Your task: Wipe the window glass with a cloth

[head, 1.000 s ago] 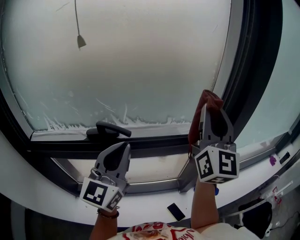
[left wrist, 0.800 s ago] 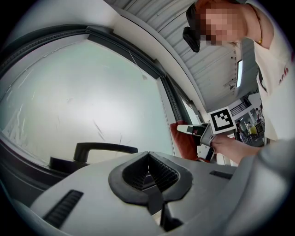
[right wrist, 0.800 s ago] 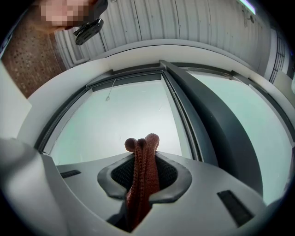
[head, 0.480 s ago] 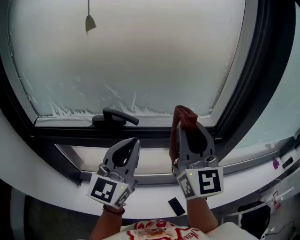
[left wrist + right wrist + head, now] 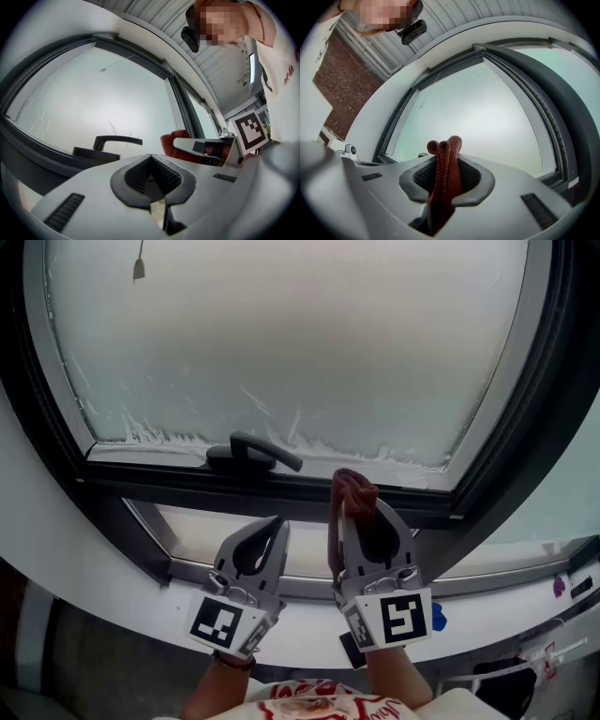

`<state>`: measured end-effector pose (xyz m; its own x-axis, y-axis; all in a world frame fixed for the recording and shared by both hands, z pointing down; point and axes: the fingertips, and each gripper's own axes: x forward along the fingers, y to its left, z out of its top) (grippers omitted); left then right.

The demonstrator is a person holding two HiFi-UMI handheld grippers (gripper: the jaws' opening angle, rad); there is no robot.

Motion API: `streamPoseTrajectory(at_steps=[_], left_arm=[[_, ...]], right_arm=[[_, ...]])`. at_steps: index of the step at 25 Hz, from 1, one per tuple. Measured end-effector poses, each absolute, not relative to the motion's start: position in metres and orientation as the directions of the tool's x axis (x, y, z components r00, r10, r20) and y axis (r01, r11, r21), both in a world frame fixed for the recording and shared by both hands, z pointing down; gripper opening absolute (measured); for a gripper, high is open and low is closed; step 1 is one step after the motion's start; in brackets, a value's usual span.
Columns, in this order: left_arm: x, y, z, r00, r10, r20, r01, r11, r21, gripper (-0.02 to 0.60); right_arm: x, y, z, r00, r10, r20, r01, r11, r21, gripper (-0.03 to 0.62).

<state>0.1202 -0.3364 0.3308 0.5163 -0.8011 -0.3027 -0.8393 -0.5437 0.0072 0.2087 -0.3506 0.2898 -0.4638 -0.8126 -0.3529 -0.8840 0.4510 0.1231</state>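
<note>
Rust-red cloth, black handle, pale frosted glass, black frame.

Left tongs closed, empty, black window handle beyond, red cloth at right, frosted glass

Black lever handle on lower frame; cord pull top left; purple item, perhaps clip, far right.

Soft daylight comes through the frosted window glass, the brightest area, washing toward white at its middle. The window frame reads near black against it. Both gripper views bulge like a fisheye, with dark vignetted corners. The cloth shows a sharp weave in the right gripper view; that picture's lower edge looks slightly soft, perhaps out of focus.
</note>
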Motion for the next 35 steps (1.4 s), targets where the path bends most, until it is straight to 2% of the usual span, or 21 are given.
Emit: streamPoseTrajectory(at_steps=[6,19,35], left_arm=[[0.118,-0.325,0.336,0.480,-0.822,-0.307,-0.859,-0.511,0.024,0.020],[0.106,-0.269,0.335,0.522,-0.789,-0.323,-0.833,-0.554,0.008,0.020],[0.016,-0.072,0.356,0.578,-0.768,-0.276,-0.800,-0.600,-0.005,0.020]], right_arm=[[0.210,-0.344,0.301,-0.479,-0.807,-0.345,-0.874,0.474,0.103,0.087],[0.195,-0.290,0.303,-0.447,-0.823,-0.350,-0.893,0.436,0.117,0.087],[0.104,-0.083,0.324,-0.400,-0.860,-0.318,-0.916,0.391,0.092,0.087]])
